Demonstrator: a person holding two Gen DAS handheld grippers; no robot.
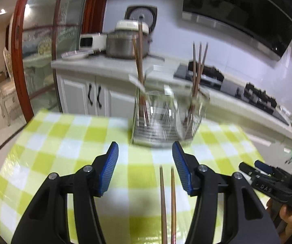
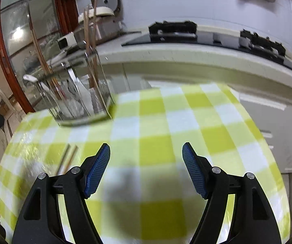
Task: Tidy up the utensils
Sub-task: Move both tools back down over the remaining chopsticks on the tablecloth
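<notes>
A clear utensil holder [image 1: 158, 122] stands at the far side of the green-checked table, with brown chopsticks upright in its left [image 1: 139, 61] and right [image 1: 198, 69] sections. Two loose chopsticks [image 1: 167, 203] lie flat on the cloth. They sit between the fingers of my left gripper [image 1: 145, 148], closer to the right pad, and neither pad touches them. That gripper is open. In the right wrist view, my right gripper [image 2: 146, 148] stands open over bare cloth with nothing between its fingers. The holder [image 2: 80, 99] is up to its left, and the loose chopsticks [image 2: 67, 158] lie beside its left finger.
The right gripper's body [image 1: 272, 179] shows at the right edge of the left wrist view. Behind the table [image 2: 166, 122] runs a kitchen counter [image 1: 105, 65] with a rice cooker [image 1: 127, 42] and a stove [image 2: 172, 30]. A red-framed glass door [image 1: 17, 61] stands at the left.
</notes>
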